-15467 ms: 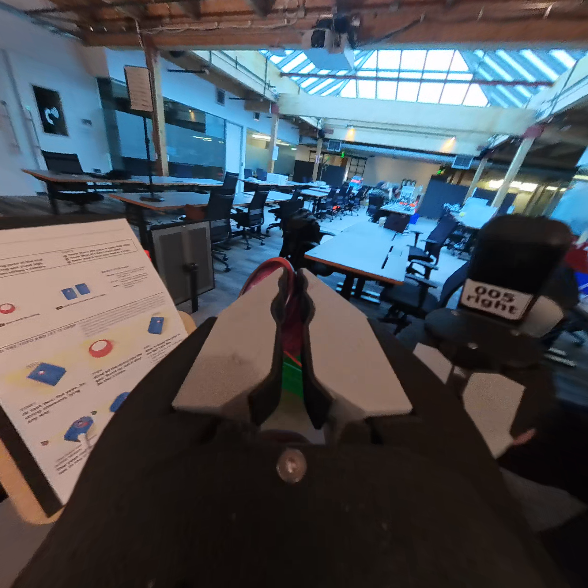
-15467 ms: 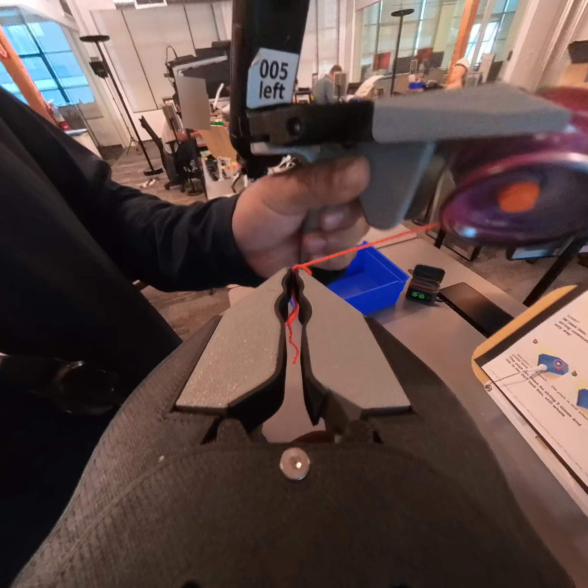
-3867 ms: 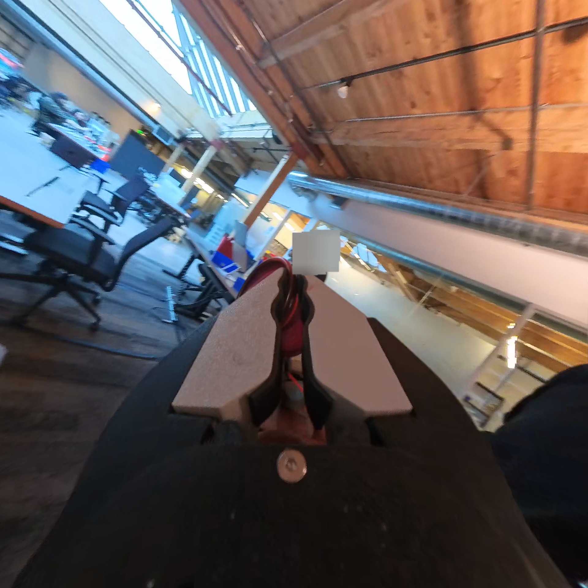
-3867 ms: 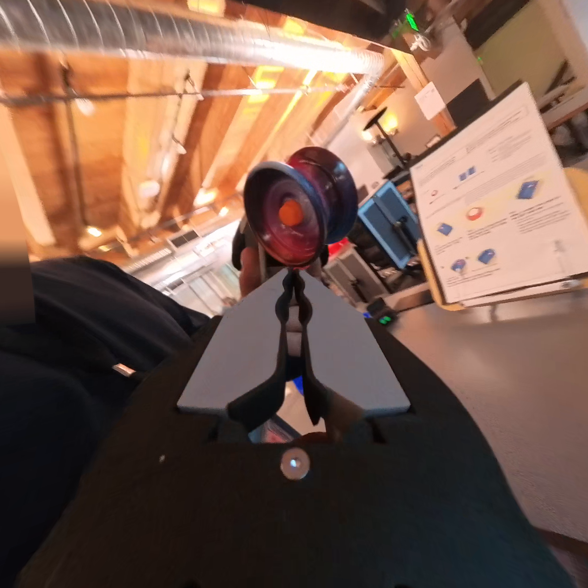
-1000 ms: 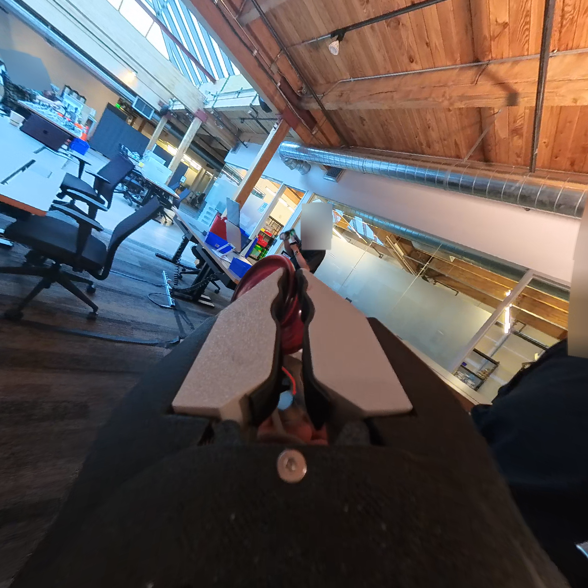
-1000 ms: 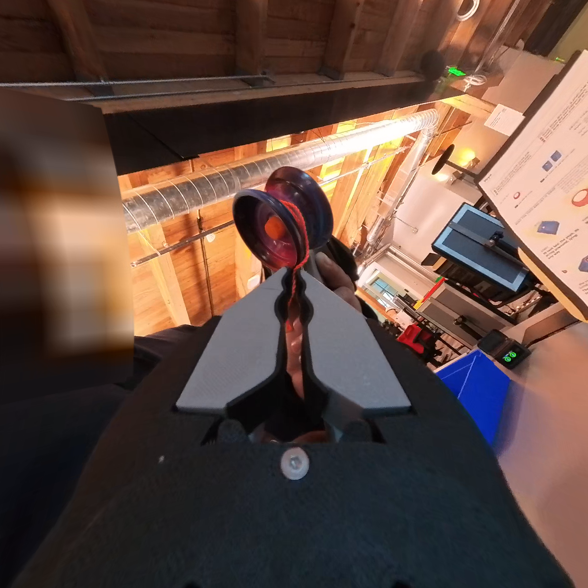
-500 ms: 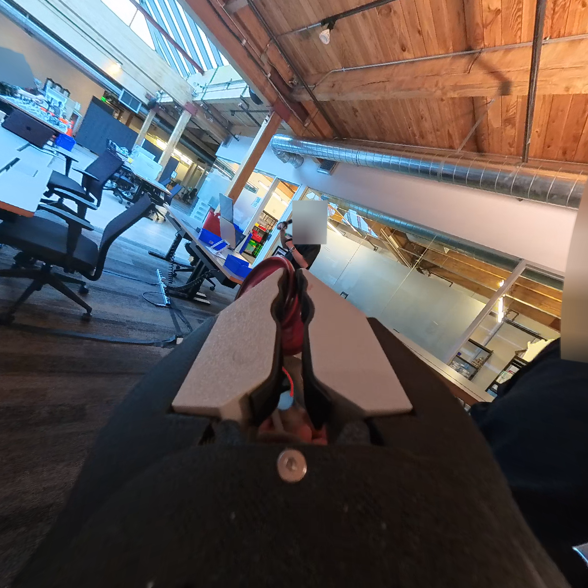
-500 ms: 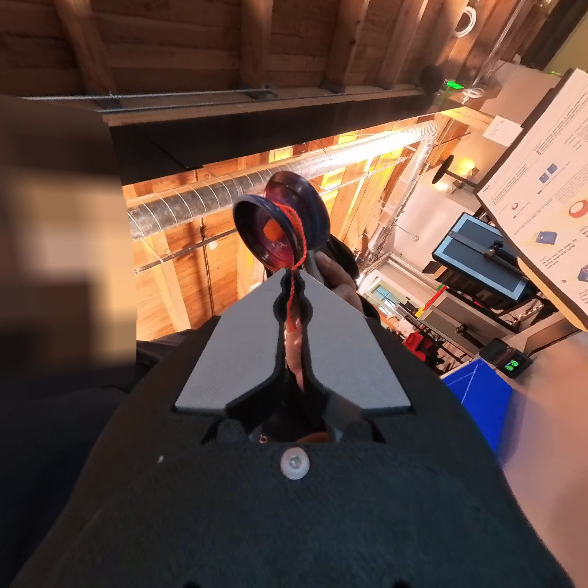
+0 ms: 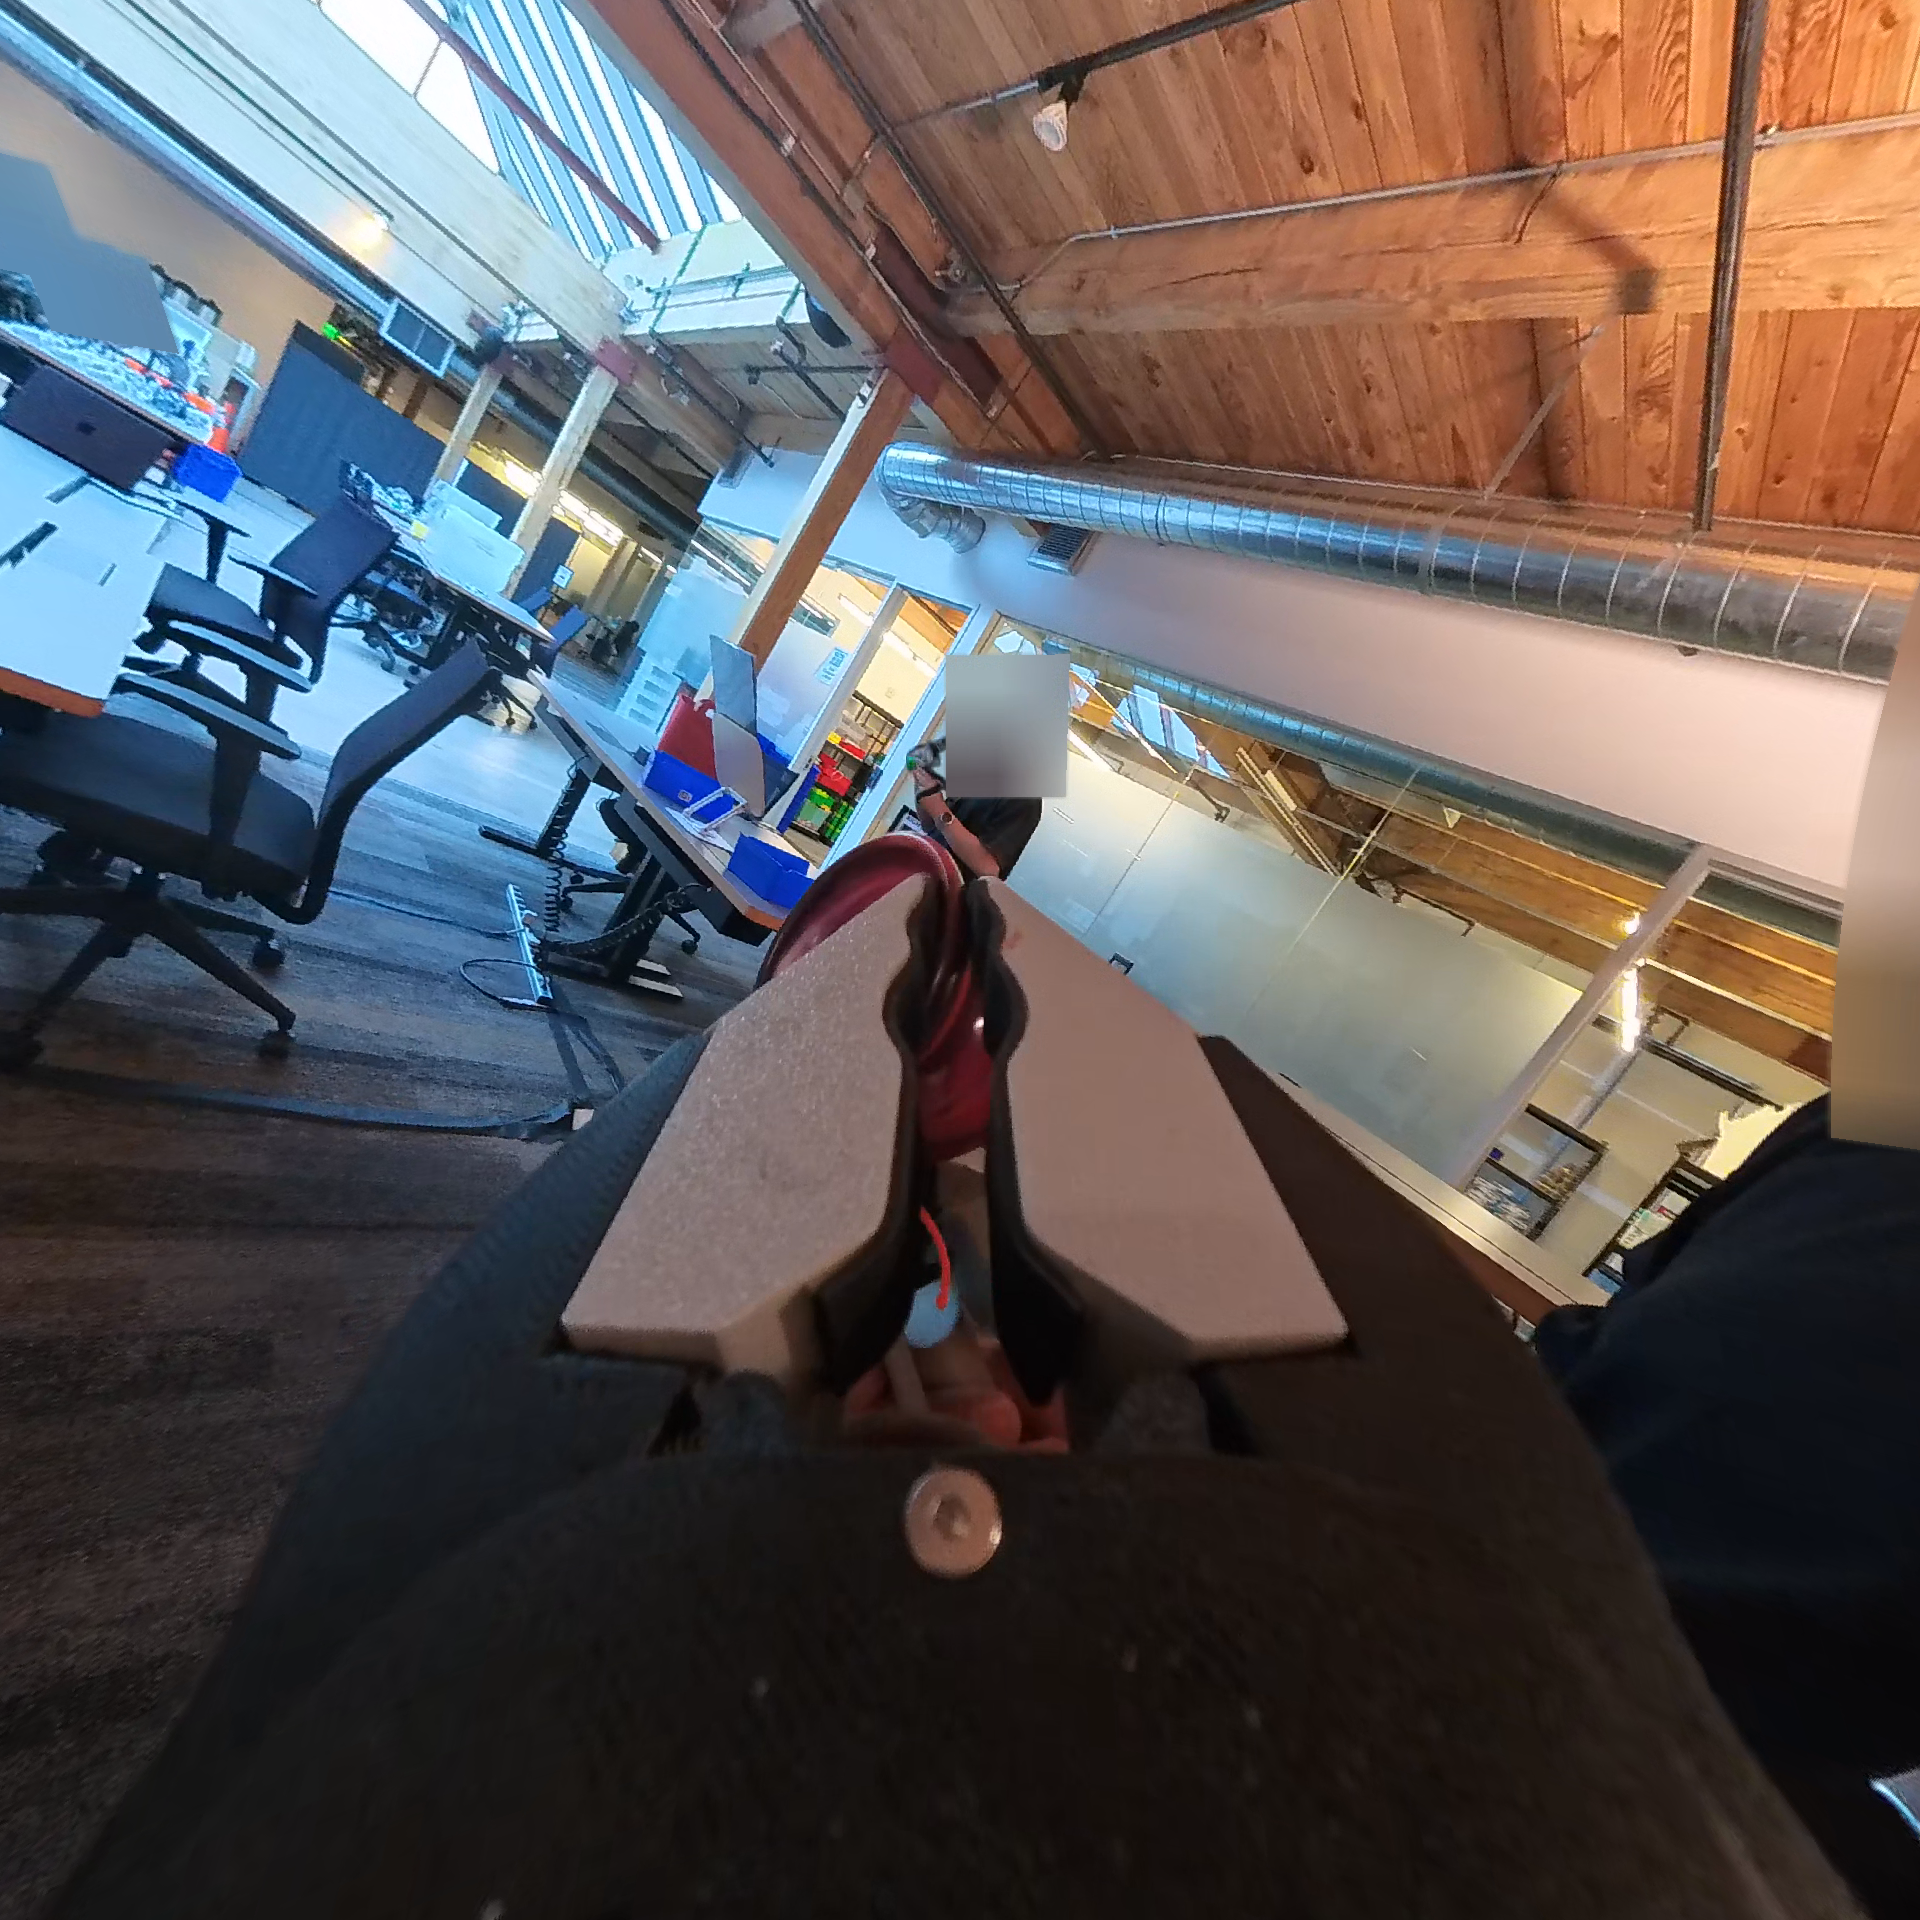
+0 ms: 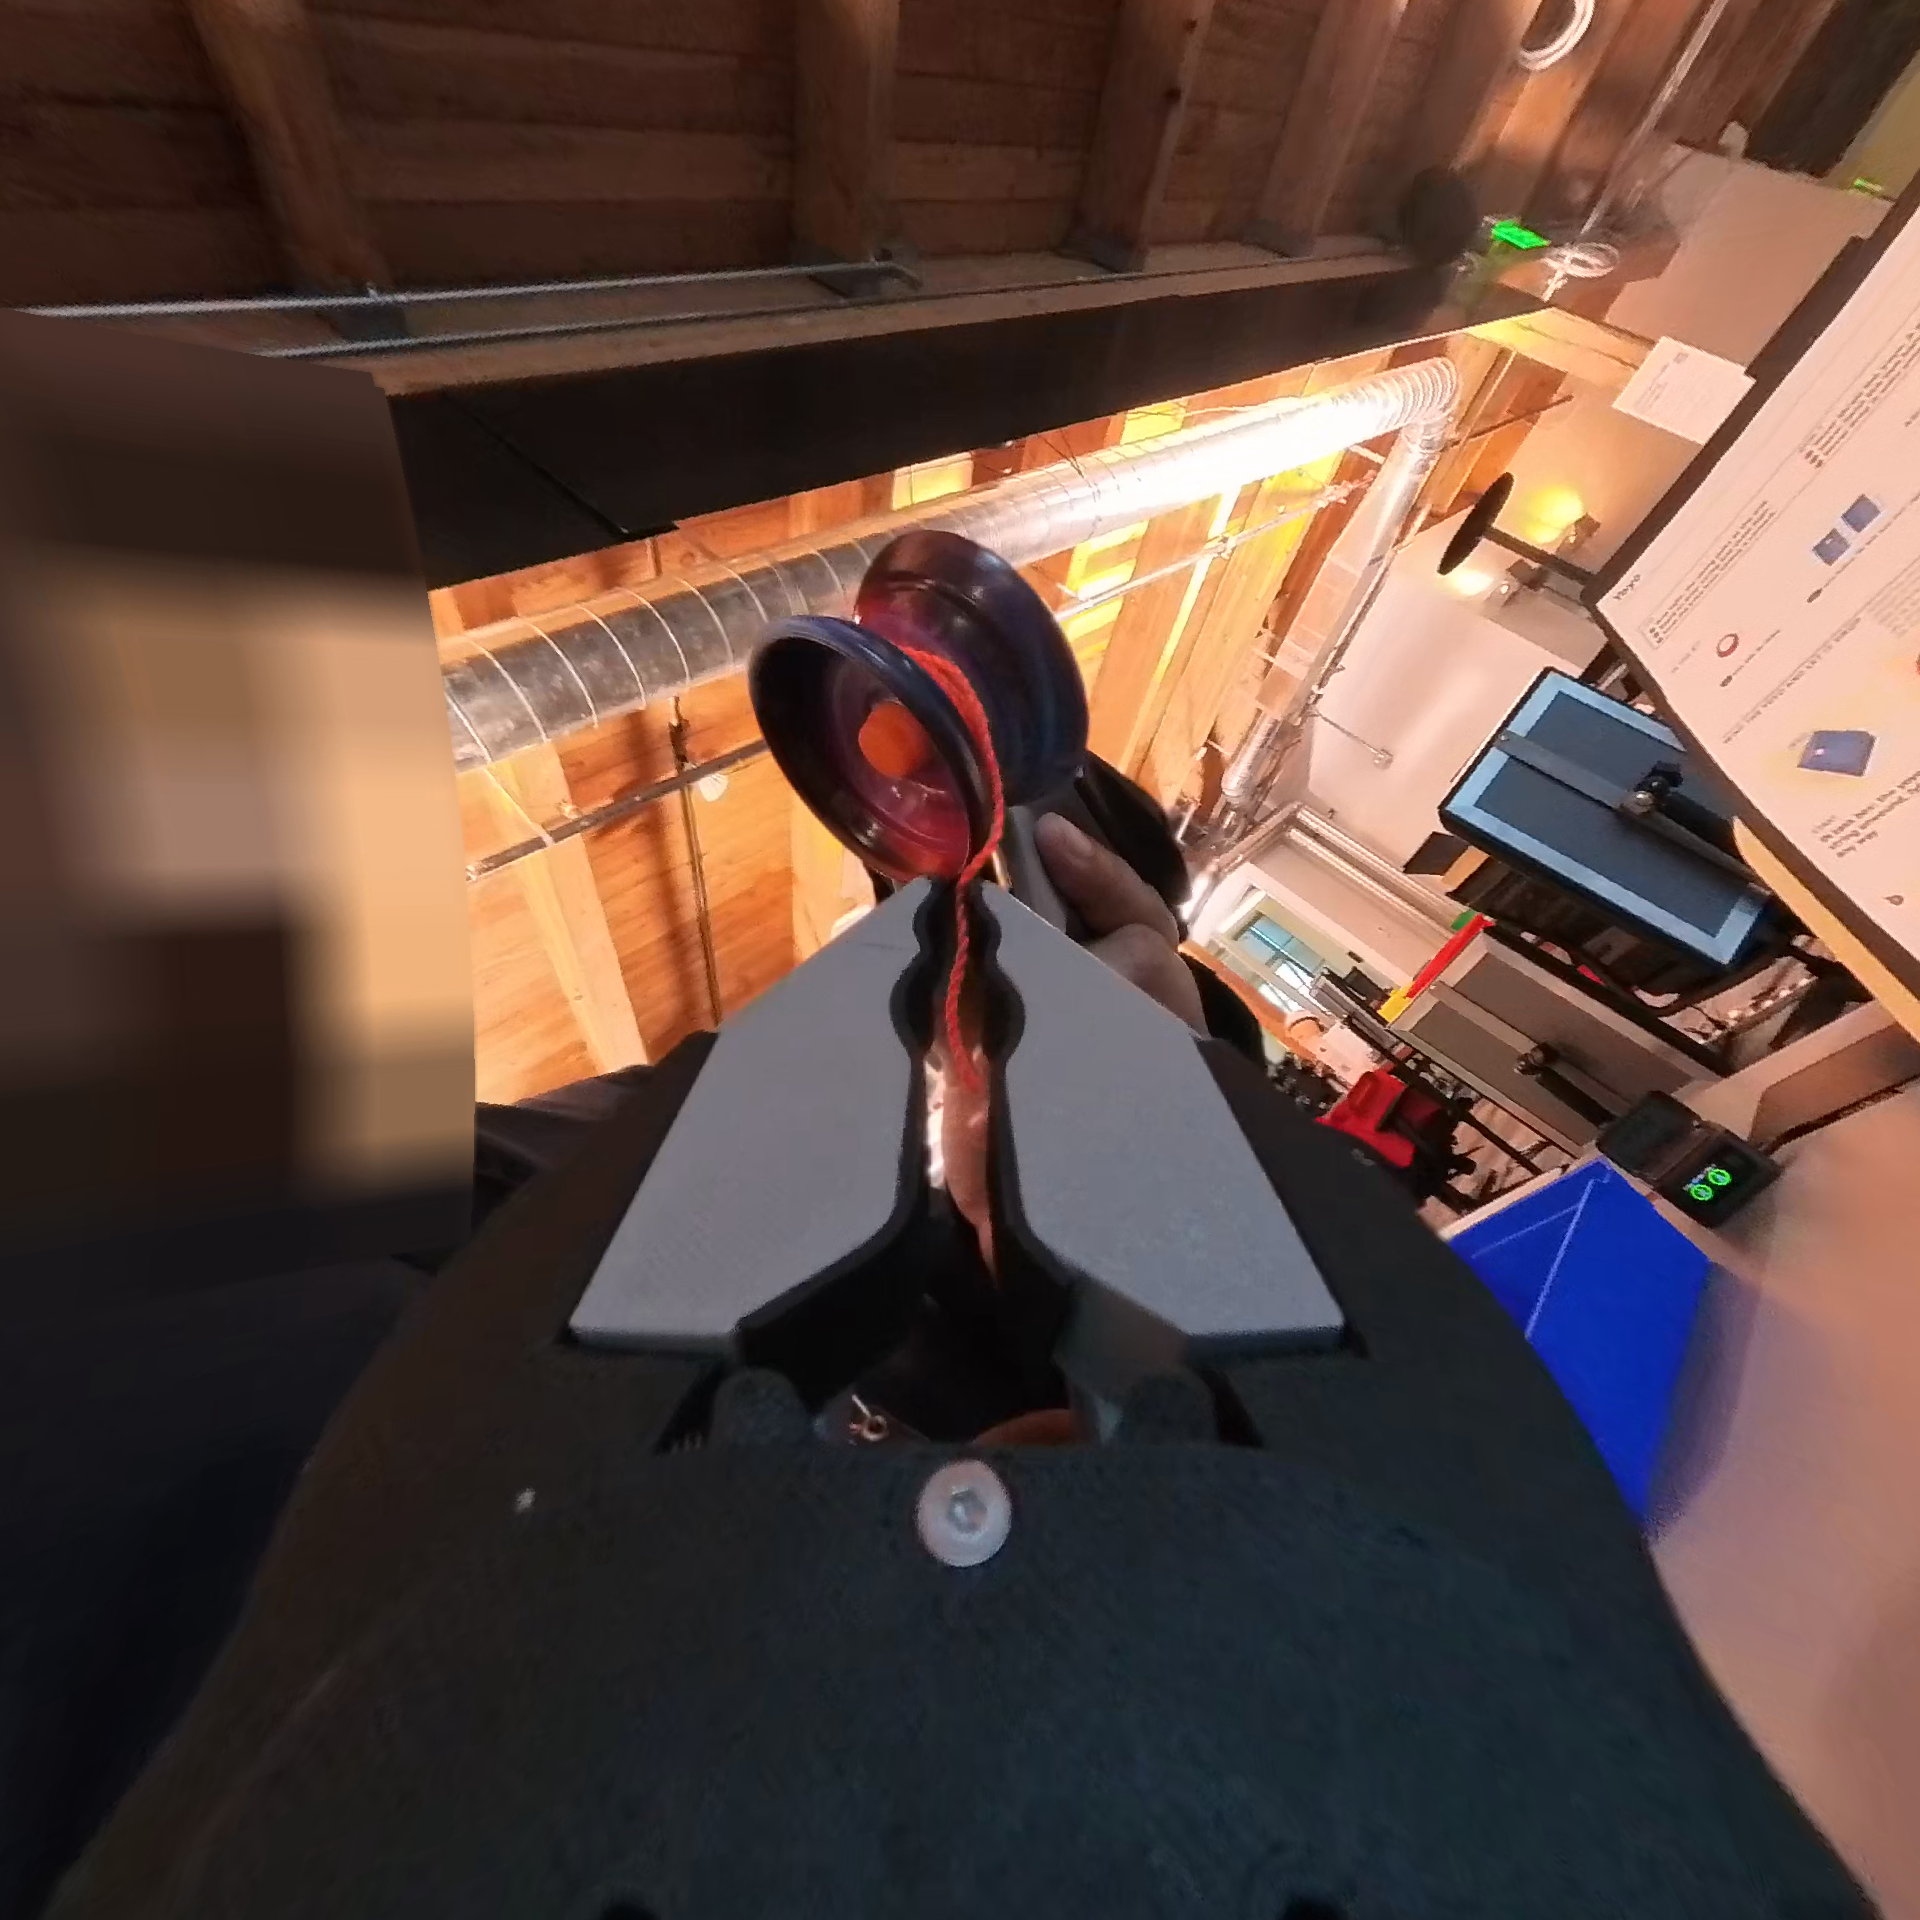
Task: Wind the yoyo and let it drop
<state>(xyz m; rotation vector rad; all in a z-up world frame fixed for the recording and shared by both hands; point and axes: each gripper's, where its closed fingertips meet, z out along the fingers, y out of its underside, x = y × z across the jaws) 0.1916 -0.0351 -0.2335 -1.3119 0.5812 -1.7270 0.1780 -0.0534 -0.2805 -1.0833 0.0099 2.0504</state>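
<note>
My left gripper [image 9: 958, 896] is shut on the rim of the dark red yoyo [image 9: 951, 1023], held up in the air. The right wrist view shows the same yoyo [image 10: 914, 717] edge-on, with an orange hub and red string [image 10: 971, 748] wound in its groove, and a hand [image 10: 1117, 914] on the left gripper's grip behind it. My right gripper [image 10: 958, 896] is shut on the red string [image 10: 958, 977] just below the yoyo. The string runs taut from my fingertips up into the groove.
A blue bin [image 10: 1590, 1278] and a small black timer [image 10: 1688, 1158] sit on the grey table [image 10: 1787, 1455] at the right. An instruction board [image 10: 1787, 582] stands beyond. Office chairs [image 9: 239, 790], desks [image 9: 644, 758] and a person [image 9: 987, 821] lie far off. There is about 5 centimeters between the tips of the two grippers.
Both grippers have stayed shut and kept their holds. Since a second ago the yoyo has turned slightly and the string lies a little farther round its groove.
</note>
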